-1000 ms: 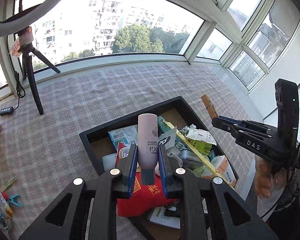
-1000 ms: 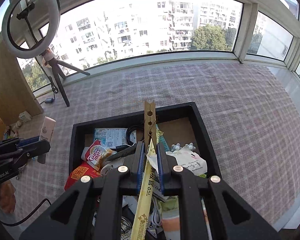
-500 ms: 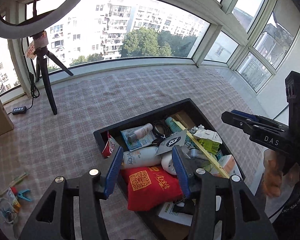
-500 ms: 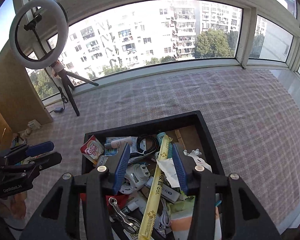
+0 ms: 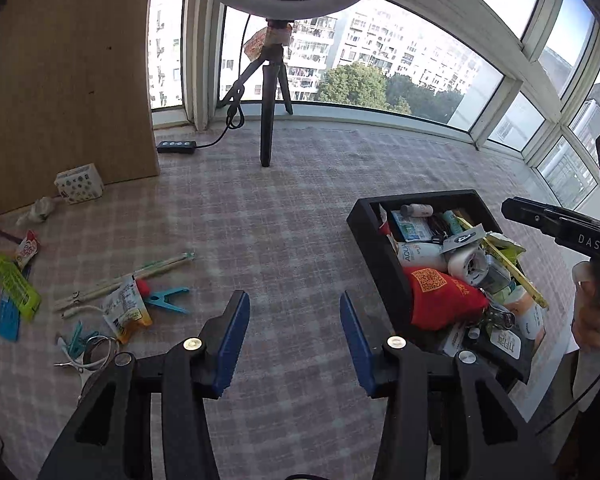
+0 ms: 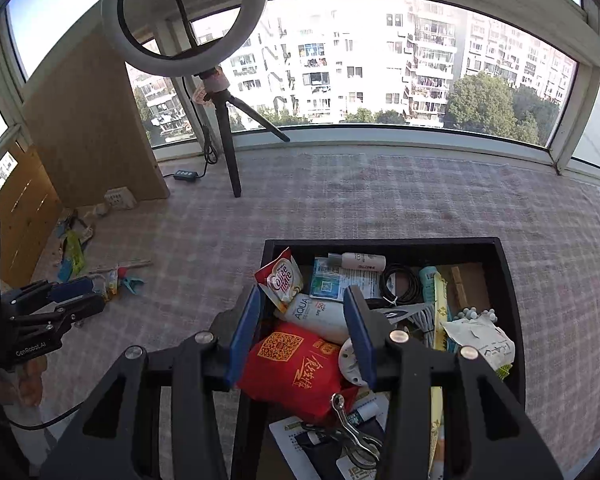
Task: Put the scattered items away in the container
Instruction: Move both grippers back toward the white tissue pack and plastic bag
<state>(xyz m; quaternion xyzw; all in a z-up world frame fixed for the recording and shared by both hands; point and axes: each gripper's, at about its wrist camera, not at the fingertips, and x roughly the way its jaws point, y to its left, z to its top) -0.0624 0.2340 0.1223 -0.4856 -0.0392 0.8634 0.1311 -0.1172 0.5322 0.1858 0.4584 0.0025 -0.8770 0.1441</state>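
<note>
Blue-padded fingers of the left gripper (image 5: pixel 294 338) are standing apart over the checked cloth (image 5: pixel 300 216) at the lower centre of the left wrist view; the jaws are closing slightly, with nothing between them. The black container (image 5: pixel 370 248), packed with items, is sitting at the right of the frame, with a red pouch (image 5: pixel 444 300) on top. Scattered items are lying at the lower left: a blue clothespin (image 5: pixel 166 298), a snack sachet (image 5: pixel 126 312) and wrapped chopsticks (image 5: pixel 128 276). The right gripper (image 5: pixel 556 226) is showing at the right edge, held by a hand (image 5: pixel 590 316).

In the right wrist view, the right gripper (image 6: pixel 302 326) is hovering released over the container (image 6: pixel 508 292) at the lower centre, gripping nothing. Below its fingers, a red pouch (image 6: pixel 296 364), an AQUA sunscreen tube (image 6: pixel 320 314) and a Coffee-mate sachet (image 6: pixel 282 280) are lying inside. The left gripper (image 6: pixel 78 294) is appearing at the left edge. A ring light (image 6: pixel 184 16) on a tripod is standing at the upper left.
</note>
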